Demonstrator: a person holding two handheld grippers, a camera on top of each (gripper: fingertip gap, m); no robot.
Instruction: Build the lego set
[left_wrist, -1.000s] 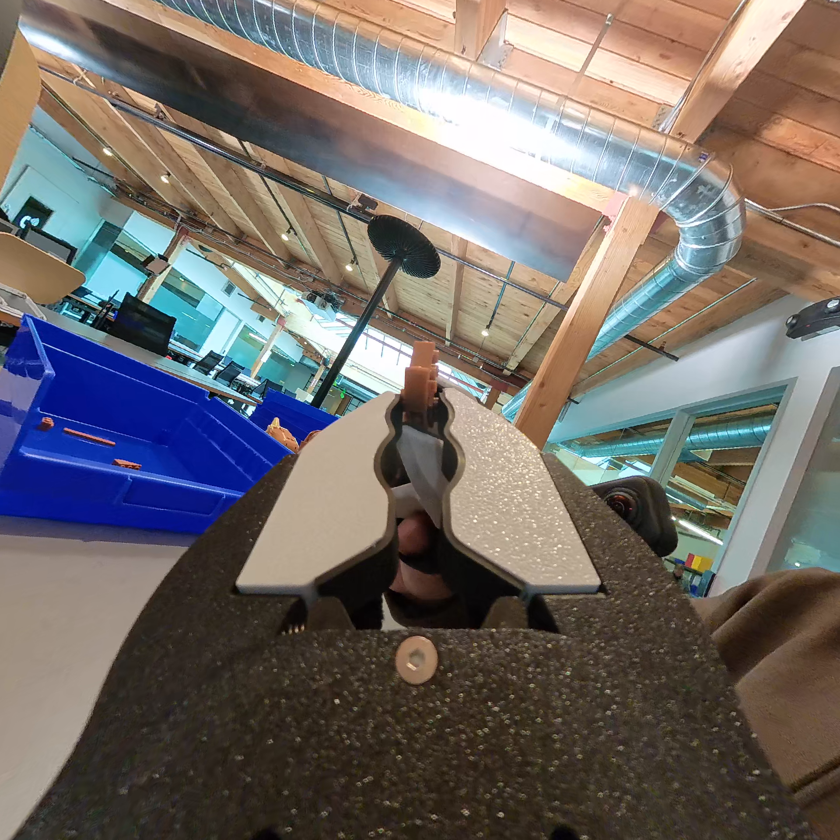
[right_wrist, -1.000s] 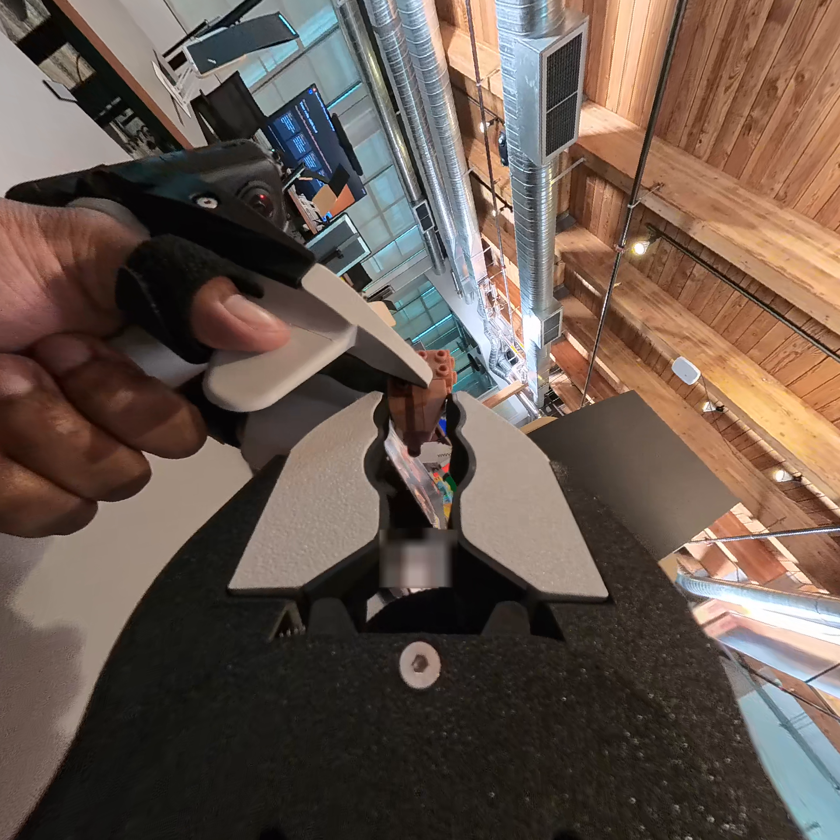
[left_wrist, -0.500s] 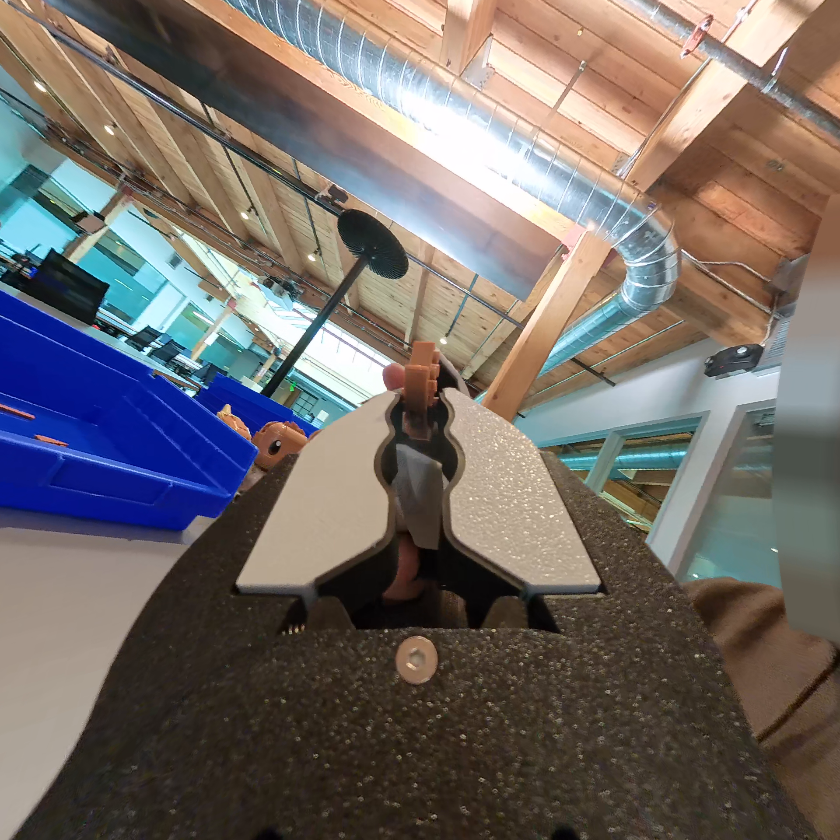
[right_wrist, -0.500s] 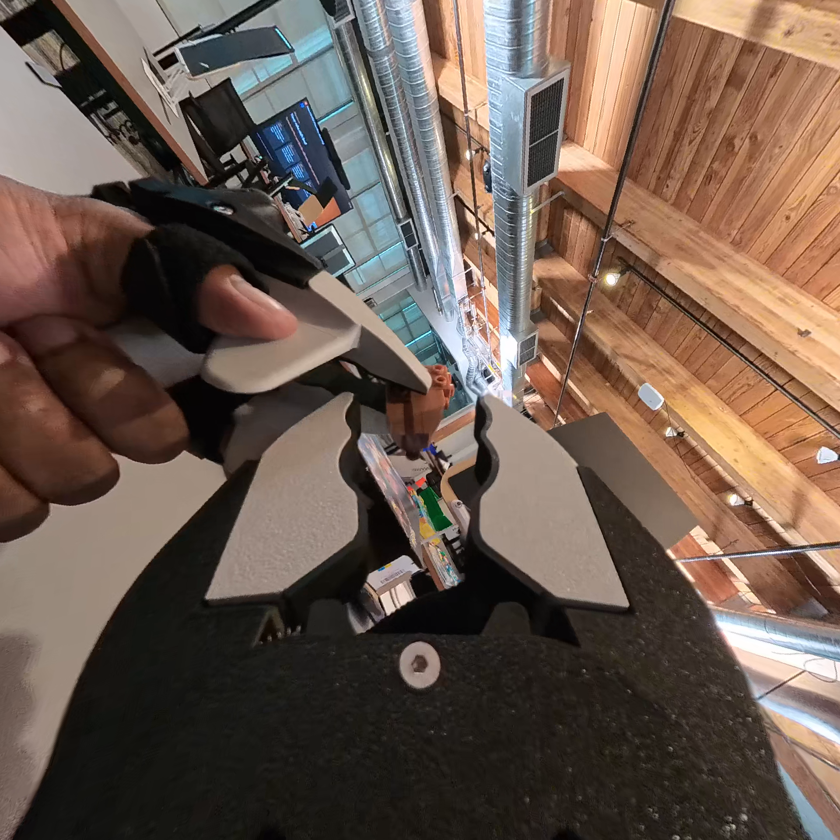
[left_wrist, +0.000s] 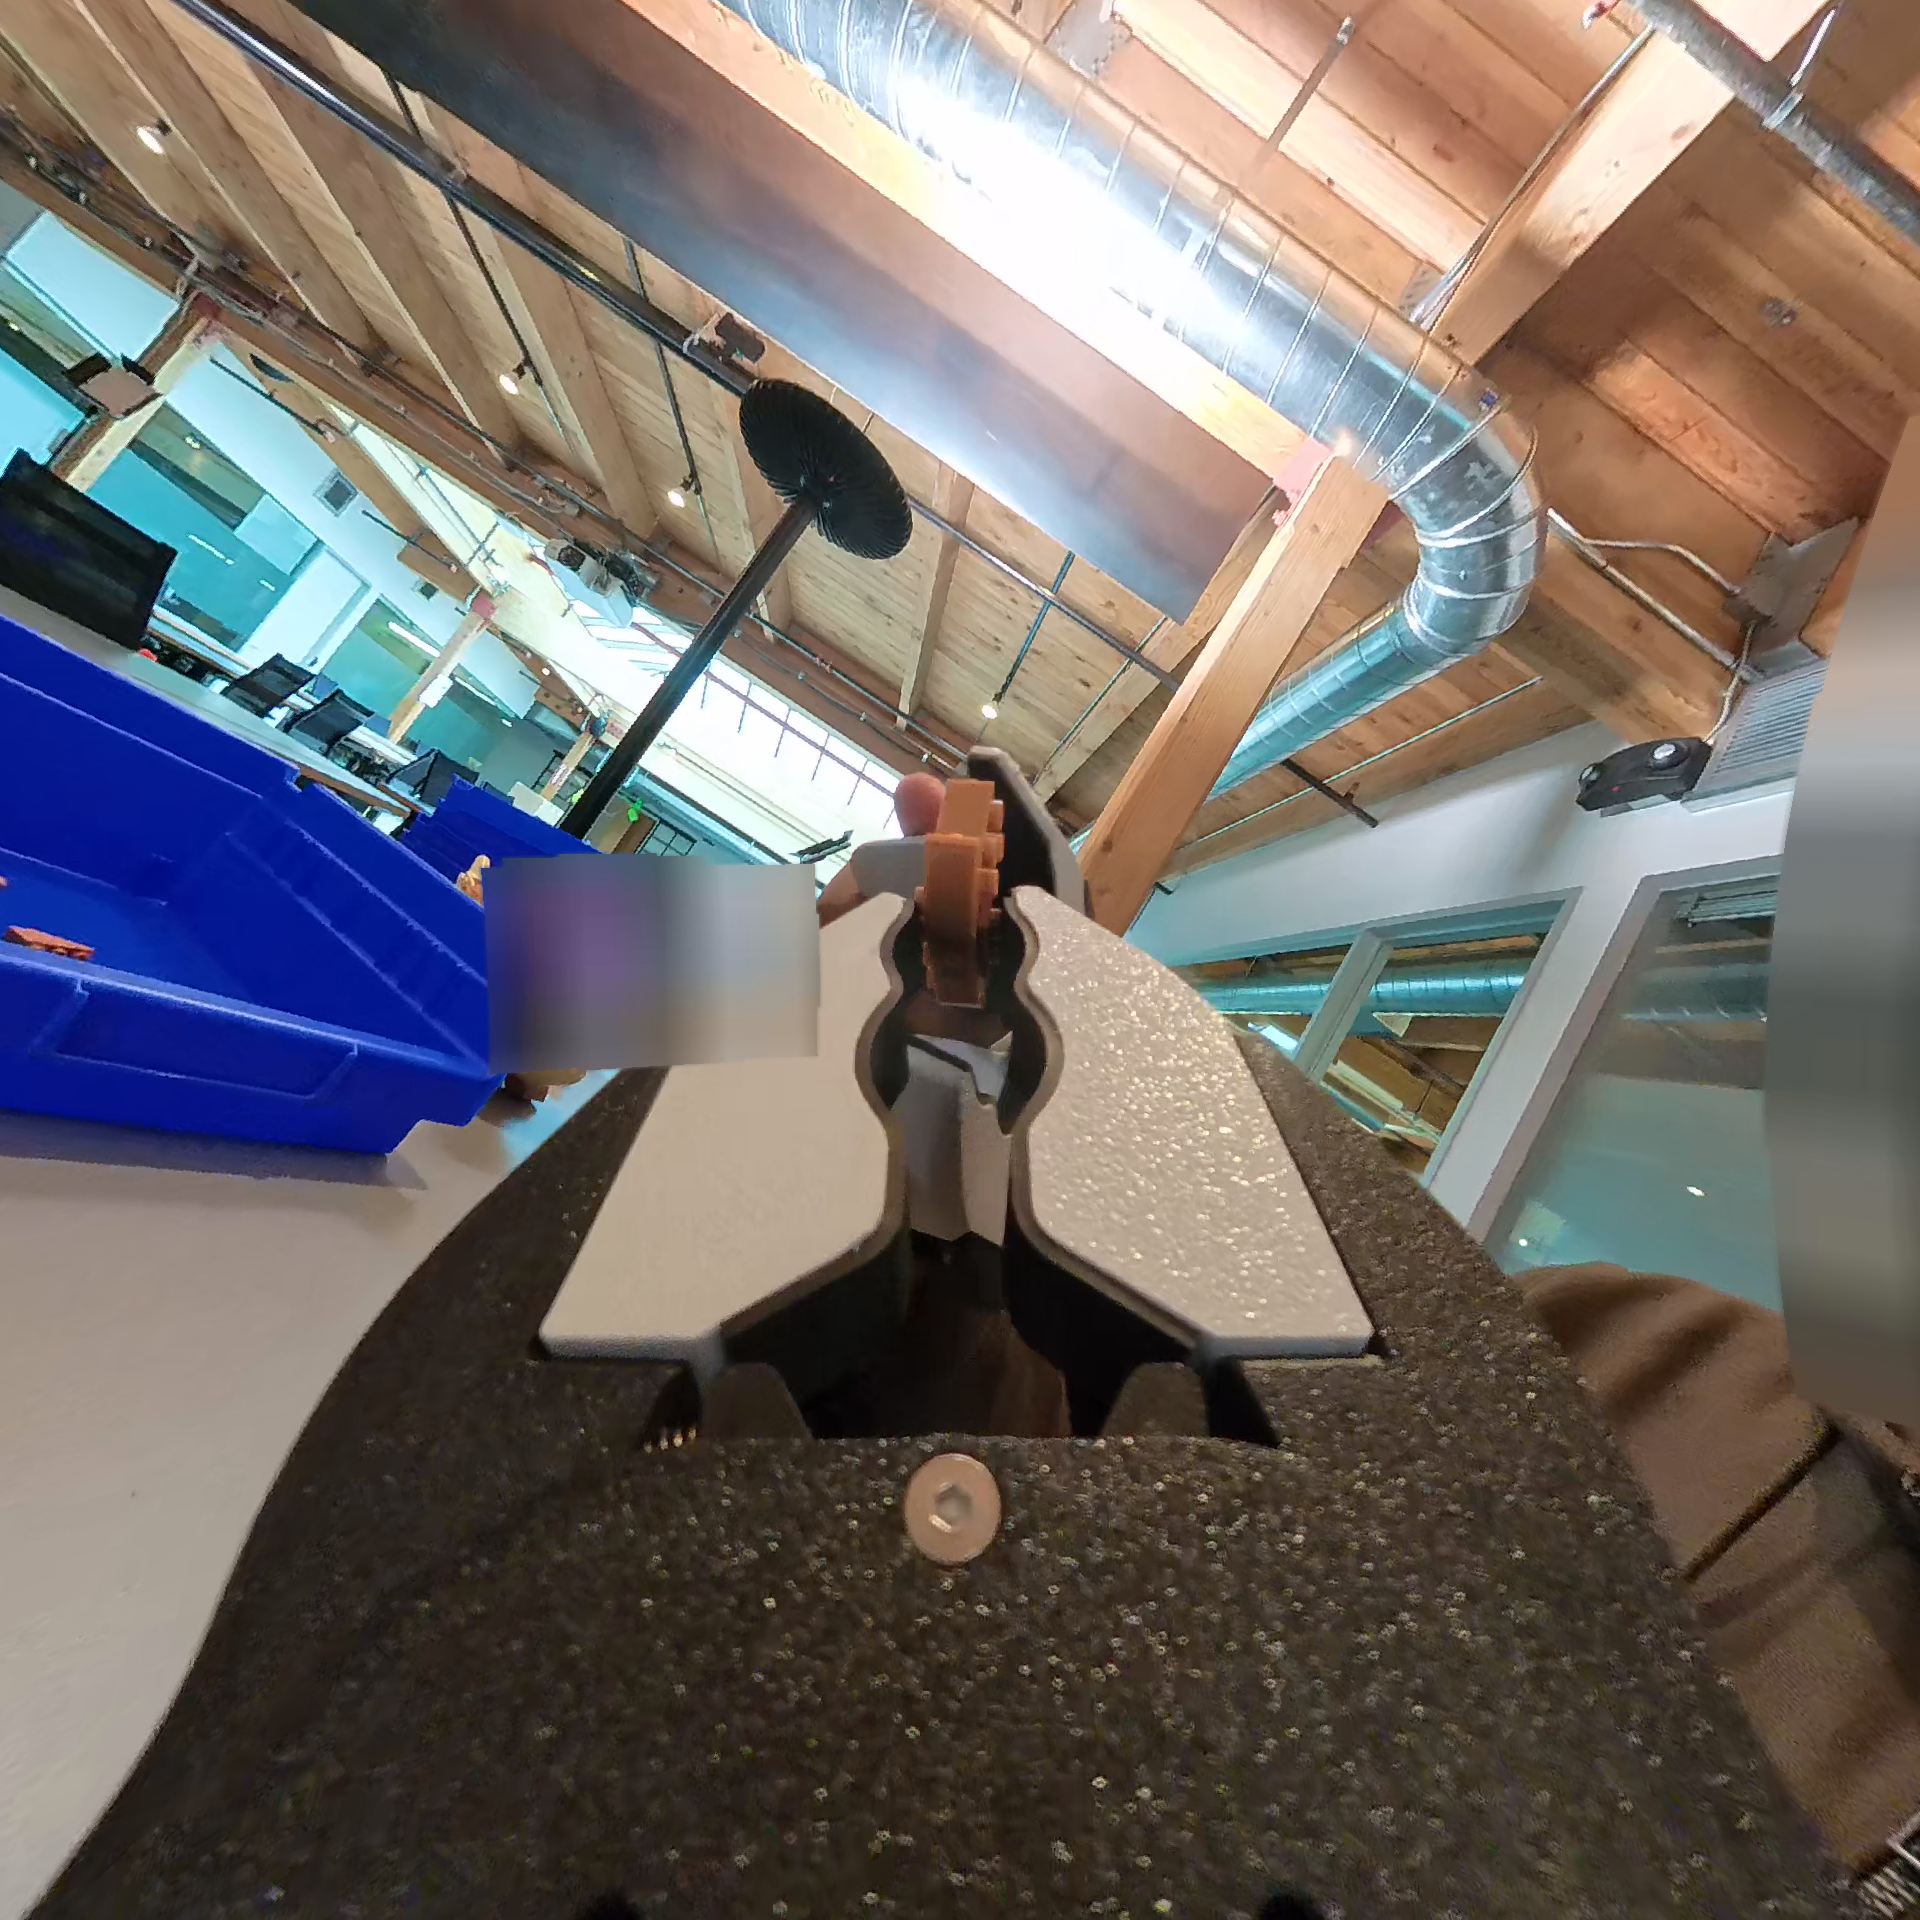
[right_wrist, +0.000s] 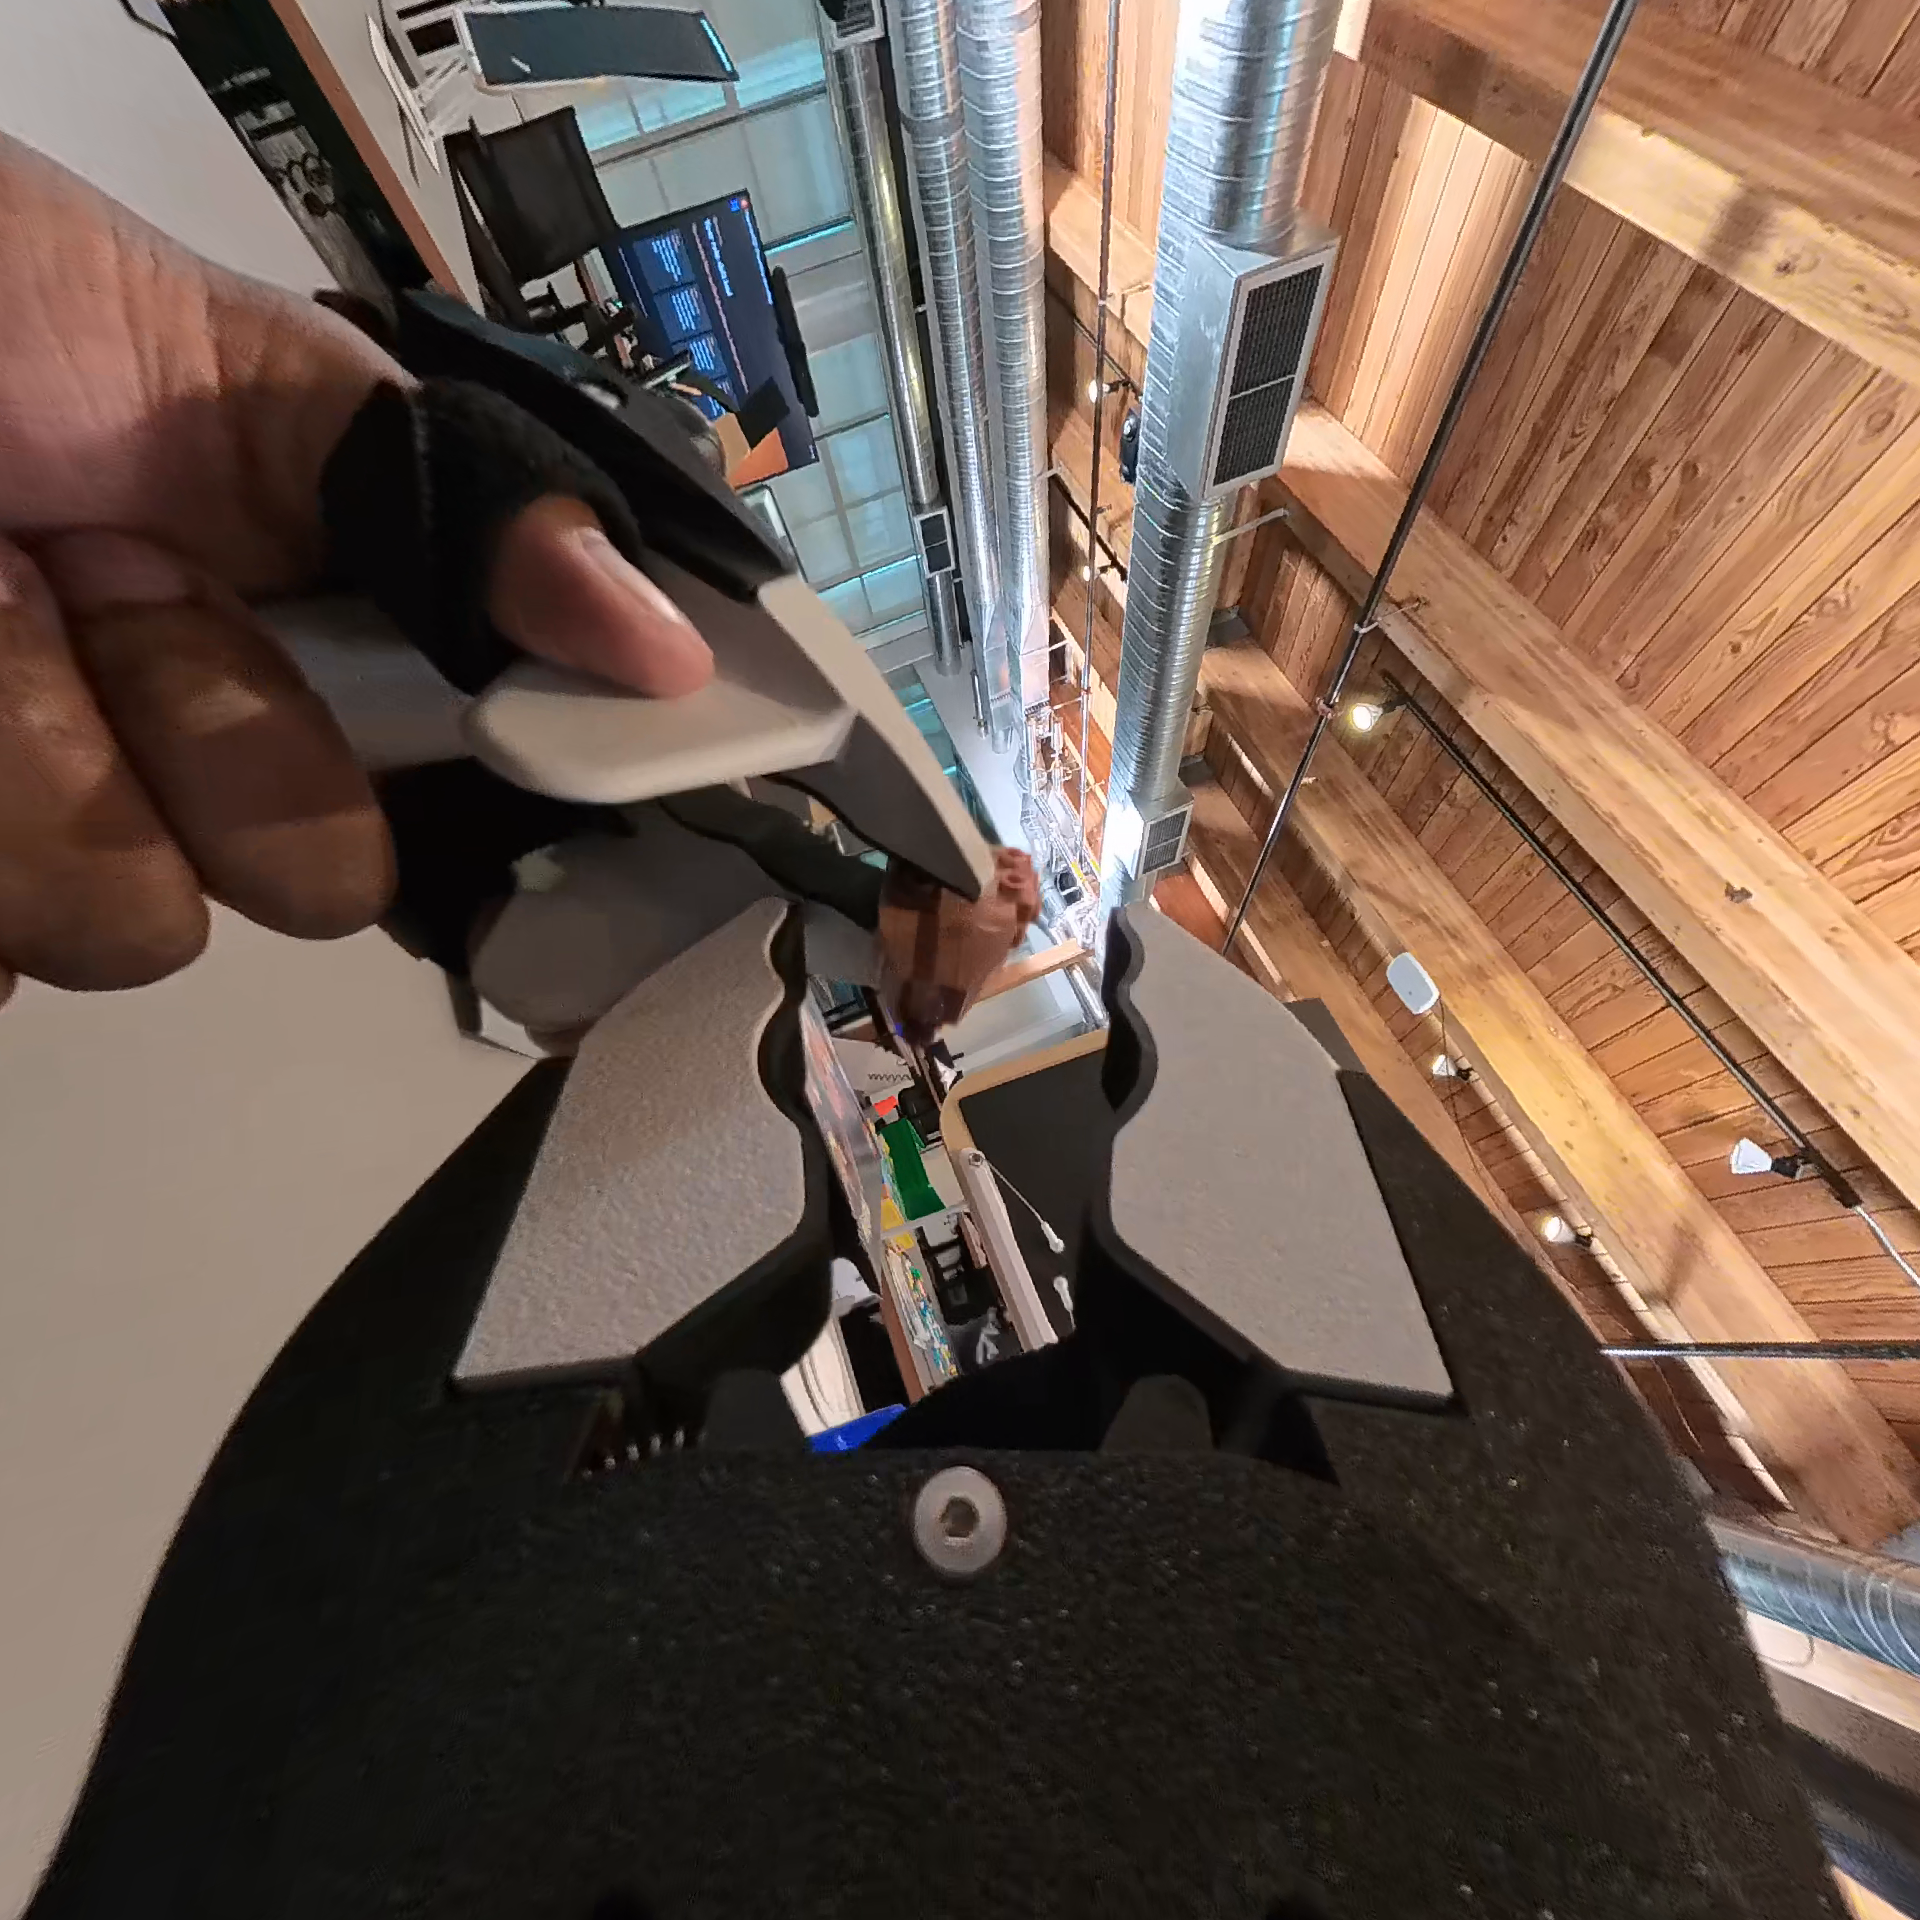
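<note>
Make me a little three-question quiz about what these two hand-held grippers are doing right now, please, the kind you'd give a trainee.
1. True or false: the right hand-held gripper has its fingers spread apart, pressing on nothing.
2. Which hand-held gripper grips the small orange-brown brick piece? A) left B) right C) neither
3. Fill in: the tray on the table beside the left hand-held gripper is coloured ____.

Key
1. True. The brick piece shows between its fingers in the right wrist view, but neither pad touches it.
2. A. The left one's fingers close on it from both sides.
3. Blue.
</note>
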